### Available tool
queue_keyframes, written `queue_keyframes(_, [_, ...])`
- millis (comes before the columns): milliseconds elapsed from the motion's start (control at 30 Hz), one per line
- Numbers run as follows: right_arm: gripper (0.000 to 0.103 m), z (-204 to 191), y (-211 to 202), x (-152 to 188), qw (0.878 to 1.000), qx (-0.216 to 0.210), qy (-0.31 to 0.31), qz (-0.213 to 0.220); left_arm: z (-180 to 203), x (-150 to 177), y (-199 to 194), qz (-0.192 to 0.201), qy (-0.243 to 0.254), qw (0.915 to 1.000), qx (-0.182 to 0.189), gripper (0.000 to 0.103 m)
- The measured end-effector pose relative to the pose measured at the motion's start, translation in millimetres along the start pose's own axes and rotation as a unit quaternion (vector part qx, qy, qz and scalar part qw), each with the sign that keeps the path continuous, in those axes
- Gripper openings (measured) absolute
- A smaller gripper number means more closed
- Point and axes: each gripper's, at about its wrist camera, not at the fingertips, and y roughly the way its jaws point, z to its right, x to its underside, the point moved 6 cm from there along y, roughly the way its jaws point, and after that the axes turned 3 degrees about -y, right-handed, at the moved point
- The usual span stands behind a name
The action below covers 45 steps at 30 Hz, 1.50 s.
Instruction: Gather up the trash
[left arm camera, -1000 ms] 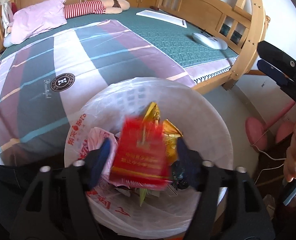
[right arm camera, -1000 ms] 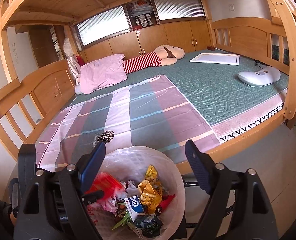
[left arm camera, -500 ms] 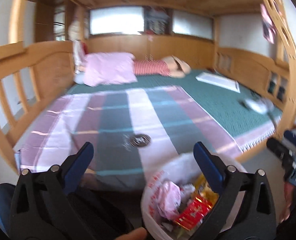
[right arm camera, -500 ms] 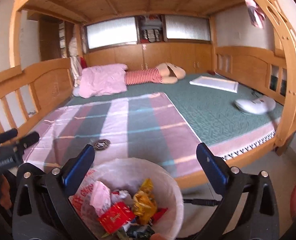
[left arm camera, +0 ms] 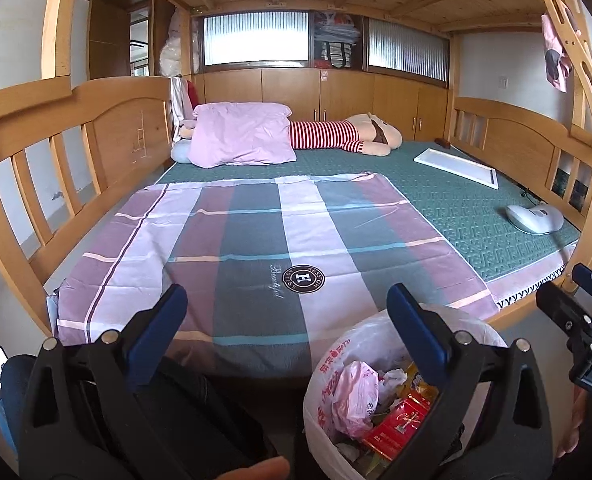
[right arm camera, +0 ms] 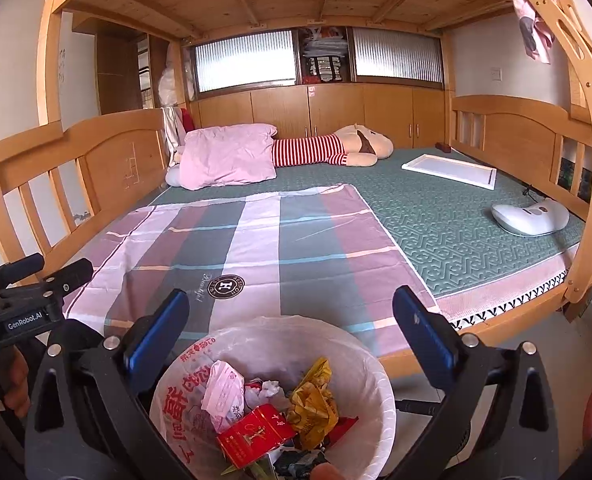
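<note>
While the left wrist view showed only part of the trash bin at the lower right, the right wrist view looked straight into it, with a red cigarette pack lying on top of yellow wrappers. The left tool and the right tool were both spread wide and held nothing. "GenRobot.AI" was readable on the left tool, and "Beautiful" on the striped sheet of the bed.

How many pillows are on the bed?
1: the pink pillow lies at the head of the bed, beside the striped plush toy. Something pale peeks from under it.
</note>
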Motion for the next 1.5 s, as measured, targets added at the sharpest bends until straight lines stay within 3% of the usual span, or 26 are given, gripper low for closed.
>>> queue_keyframes(1500, [0.099,9.6,8.9,5.1,1.000,0.007,0.008,-0.015,12.3,12.0,5.2,-0.023,0.005,0.9996,0.017,0.099])
